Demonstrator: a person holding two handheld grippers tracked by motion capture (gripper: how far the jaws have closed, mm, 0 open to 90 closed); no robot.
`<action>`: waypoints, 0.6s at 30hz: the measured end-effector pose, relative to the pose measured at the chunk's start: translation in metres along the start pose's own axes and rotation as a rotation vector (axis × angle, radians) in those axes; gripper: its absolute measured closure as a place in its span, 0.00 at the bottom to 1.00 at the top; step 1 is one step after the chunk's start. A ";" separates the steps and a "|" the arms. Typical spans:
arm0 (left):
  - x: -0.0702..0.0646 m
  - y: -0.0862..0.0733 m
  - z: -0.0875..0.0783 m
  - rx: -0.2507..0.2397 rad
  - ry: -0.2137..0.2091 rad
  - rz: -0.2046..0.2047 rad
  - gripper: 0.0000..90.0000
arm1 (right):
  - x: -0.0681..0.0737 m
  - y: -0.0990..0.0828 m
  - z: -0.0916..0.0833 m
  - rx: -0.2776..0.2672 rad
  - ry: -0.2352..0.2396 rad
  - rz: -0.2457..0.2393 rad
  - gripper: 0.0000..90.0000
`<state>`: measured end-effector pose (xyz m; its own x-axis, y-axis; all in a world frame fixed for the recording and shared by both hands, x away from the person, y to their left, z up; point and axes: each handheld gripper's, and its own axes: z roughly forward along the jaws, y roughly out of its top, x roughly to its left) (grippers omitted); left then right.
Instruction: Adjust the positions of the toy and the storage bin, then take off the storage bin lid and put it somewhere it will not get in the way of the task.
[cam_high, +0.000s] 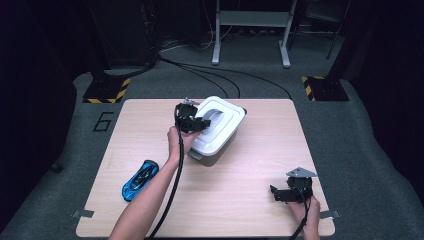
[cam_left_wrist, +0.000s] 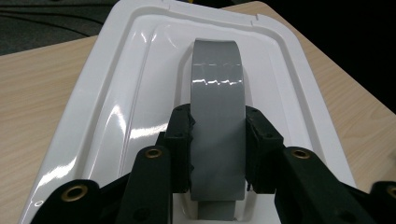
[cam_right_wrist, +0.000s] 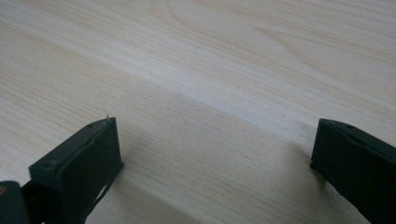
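White plastic is what the lid (cam_high: 220, 122) is made of, and it sits on top of a grey box (cam_high: 207, 156) near the middle of the wooden bench (cam_high: 240, 175). The lid has a curved grey handle (cam_left_wrist: 217, 126) across its top.

In the left gripper view, the left claw (cam_left_wrist: 217, 156) is pinching that handle from both sides. Its black pads press right against the grey strip. From the high view, the left claw (cam_high: 192, 122) reaches the lid from the near left side.

The right claw (cam_high: 280, 194) rests low by the near right corner of the bench, well apart from the box. In the right gripper view its jaws are spread wide, with only bare wood between them.

A blue toy car (cam_high: 140, 180) lies on the bench to the left, near the person's left arm.

It looks like the step now is taking the lid off the box. The grip seems to be made already. Next, the left hand should lift straight up, slowly, so the lid comes free and the box does not tip or slide. The right claw could hold the box down if it tries to come up too.
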<state>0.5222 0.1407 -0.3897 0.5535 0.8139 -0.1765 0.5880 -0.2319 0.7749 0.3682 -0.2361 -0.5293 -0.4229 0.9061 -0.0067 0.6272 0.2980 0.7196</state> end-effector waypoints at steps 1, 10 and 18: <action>0.000 0.000 0.000 -0.005 0.004 0.002 0.74 | 0.000 0.000 0.000 0.000 0.000 -0.001 0.01; -0.003 -0.001 -0.001 -0.017 0.025 0.022 0.74 | 0.000 0.000 0.000 -0.001 -0.001 0.000 0.01; -0.005 0.000 0.001 -0.001 0.067 0.068 0.62 | 0.000 0.000 0.000 0.000 -0.001 0.004 0.01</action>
<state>0.5202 0.1361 -0.3891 0.5517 0.8300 -0.0828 0.5499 -0.2872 0.7843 0.3680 -0.2358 -0.5293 -0.4198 0.9076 -0.0041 0.6290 0.2941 0.7196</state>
